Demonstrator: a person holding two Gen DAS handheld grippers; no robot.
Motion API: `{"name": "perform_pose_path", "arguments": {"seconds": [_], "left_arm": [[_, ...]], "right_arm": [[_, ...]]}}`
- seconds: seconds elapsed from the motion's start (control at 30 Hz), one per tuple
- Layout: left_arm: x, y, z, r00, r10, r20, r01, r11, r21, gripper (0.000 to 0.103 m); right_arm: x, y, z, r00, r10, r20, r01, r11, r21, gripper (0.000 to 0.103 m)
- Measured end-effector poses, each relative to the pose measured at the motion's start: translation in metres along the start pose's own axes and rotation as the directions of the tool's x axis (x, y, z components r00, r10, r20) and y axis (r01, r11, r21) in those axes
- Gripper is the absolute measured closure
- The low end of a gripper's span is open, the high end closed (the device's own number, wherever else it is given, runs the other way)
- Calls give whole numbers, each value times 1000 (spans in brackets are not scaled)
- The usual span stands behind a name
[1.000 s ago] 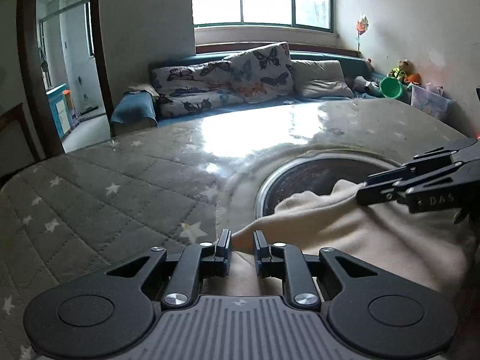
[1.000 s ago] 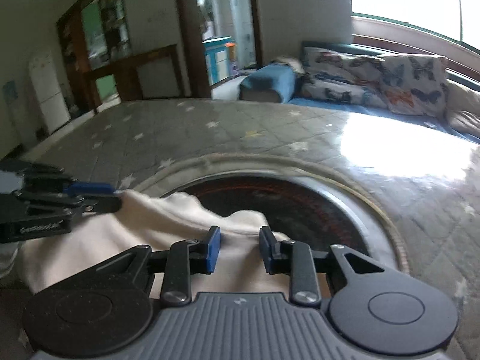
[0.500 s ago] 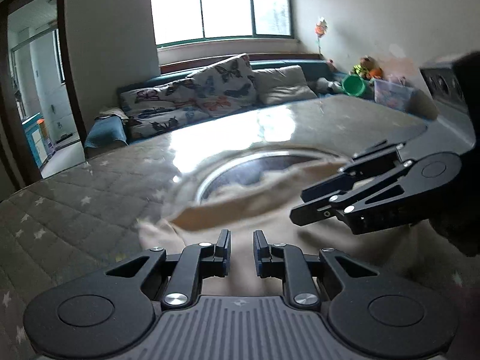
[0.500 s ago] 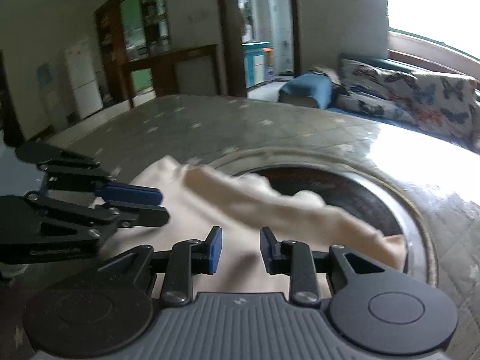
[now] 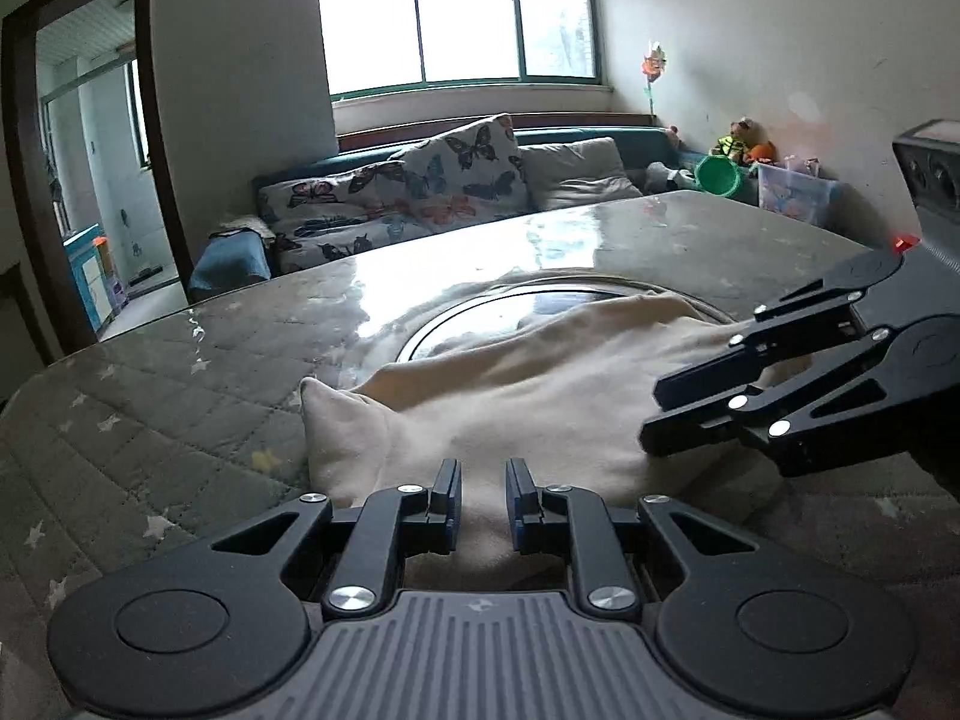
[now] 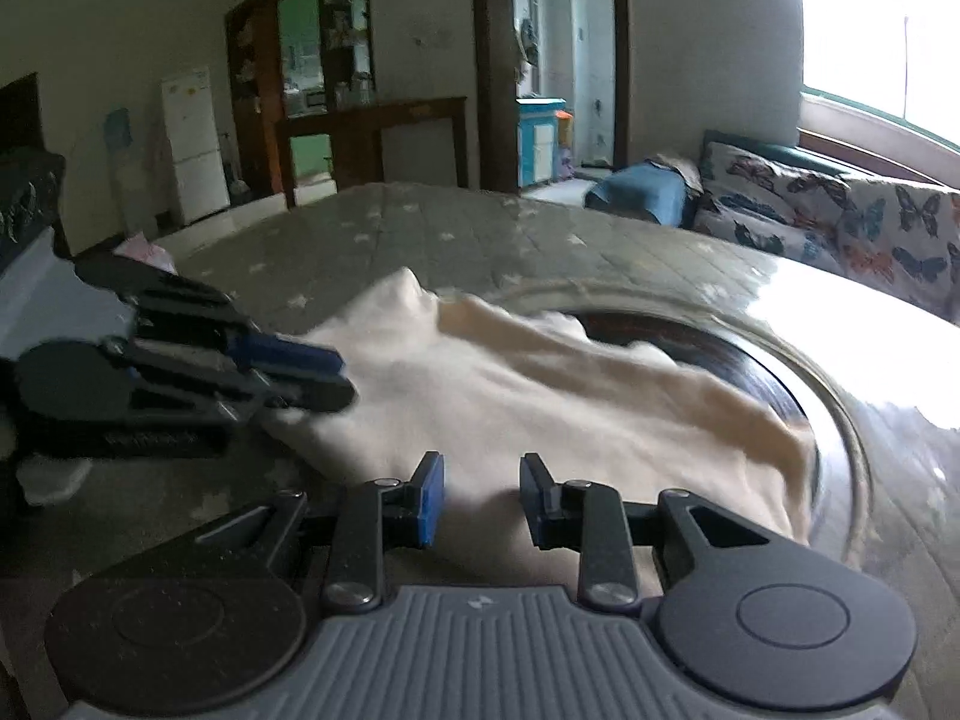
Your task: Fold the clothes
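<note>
A cream garment point(image 5: 540, 384) lies spread on the round quilted table point(image 5: 180, 396), its far edge over the dark round inset point(image 5: 480, 324). At the bottom of the left wrist view my left gripper point(image 5: 483, 498) is shut on the garment's near edge, with cloth bunched between its pads. My right gripper point(image 5: 651, 420) reaches in from the right onto the same cloth. The right wrist view shows the right gripper point(image 6: 480, 495) shut on the near hem of the garment point(image 6: 510, 396). There the left gripper point(image 6: 345, 378) holds the cloth's left side.
The inset disc point(image 6: 750, 360) sits mid-table inside a metal ring. Beyond the table stands a sofa with butterfly cushions point(image 5: 420, 192). A grey appliance point(image 5: 930, 180) is at the right edge, and a green basin point(image 5: 717, 174) and toys fill the corner. A white fridge point(image 6: 192, 144) stands behind.
Both grippers have swept sideways across the table with the garment in them. The cloth has slid partly off the dark inset and spread out. Each gripper now shows more in the other's view.
</note>
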State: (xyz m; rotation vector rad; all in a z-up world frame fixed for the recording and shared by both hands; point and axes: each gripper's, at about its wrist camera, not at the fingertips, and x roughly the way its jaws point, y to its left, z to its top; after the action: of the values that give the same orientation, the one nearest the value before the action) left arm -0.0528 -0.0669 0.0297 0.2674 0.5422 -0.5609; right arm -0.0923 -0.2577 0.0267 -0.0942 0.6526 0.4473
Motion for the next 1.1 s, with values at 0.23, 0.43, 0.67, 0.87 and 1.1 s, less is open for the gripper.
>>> {"name": "perform_pose_path", "arguments": {"seconds": [0.23, 0.43, 0.67, 0.87, 1.1], "left_arm": [[-8, 3, 0, 1000, 15, 7, -15, 1000, -24, 84], [-5, 4, -6, 1000, 23, -13, -23, 1000, -20, 81], [-17, 10, 0, 1000, 26, 15, -25, 999, -47, 81], [-6, 15, 1, 999, 46, -13, -46, 996, -74, 81], [-11, 25, -4, 1000, 28, -12, -30, 991, -134, 81]], "right_arm": [[-25, -15, -12, 999, -37, 25, 36, 997, 65, 76], [-29, -44, -26, 994, -111, -21, 113, 980, 161, 76], [-43, -52, -21, 992, -127, 26, 121, 978, 171, 76], [-30, -70, -22, 989, -147, 11, 141, 964, 226, 76], [-33, -78, -21, 990, -141, 8, 134, 960, 246, 78]]}}
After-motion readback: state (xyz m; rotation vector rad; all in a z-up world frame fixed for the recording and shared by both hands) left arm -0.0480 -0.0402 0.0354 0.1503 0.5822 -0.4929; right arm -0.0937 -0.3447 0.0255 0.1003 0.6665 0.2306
